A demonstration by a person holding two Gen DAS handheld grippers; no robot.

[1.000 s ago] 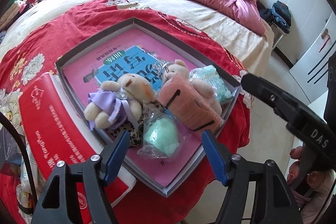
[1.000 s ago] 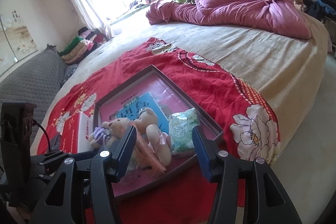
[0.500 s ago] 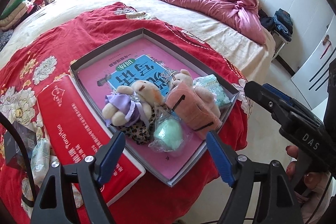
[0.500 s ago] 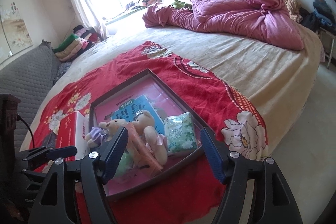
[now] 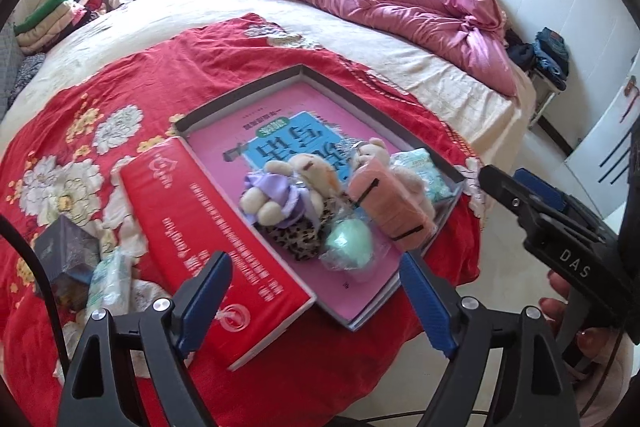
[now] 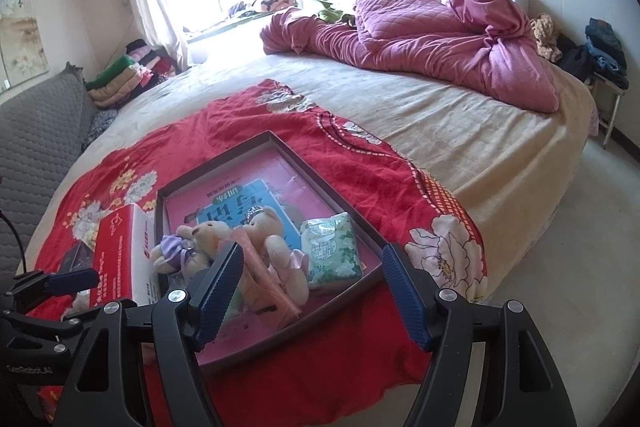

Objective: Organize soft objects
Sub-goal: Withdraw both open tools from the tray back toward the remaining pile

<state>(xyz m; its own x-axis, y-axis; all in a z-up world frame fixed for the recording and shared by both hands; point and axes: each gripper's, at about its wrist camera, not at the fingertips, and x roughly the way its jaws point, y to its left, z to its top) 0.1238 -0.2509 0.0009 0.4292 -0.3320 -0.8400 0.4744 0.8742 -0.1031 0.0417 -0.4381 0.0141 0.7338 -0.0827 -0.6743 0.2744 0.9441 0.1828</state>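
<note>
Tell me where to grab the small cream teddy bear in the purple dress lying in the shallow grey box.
Pinch the cream teddy bear in the purple dress across its dressed torso, coming down from above with the left gripper, whose jaws are opening and empty. It lies tilted atop the leopard-print fabric piece, and the soft body gives the fullest bite.

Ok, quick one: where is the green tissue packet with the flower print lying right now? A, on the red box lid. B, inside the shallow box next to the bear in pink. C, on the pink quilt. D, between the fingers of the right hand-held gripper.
B: the green tissue packet lies flat inside the shallow box, beside the bear in pink, clear of both hand-held grippers.
</note>
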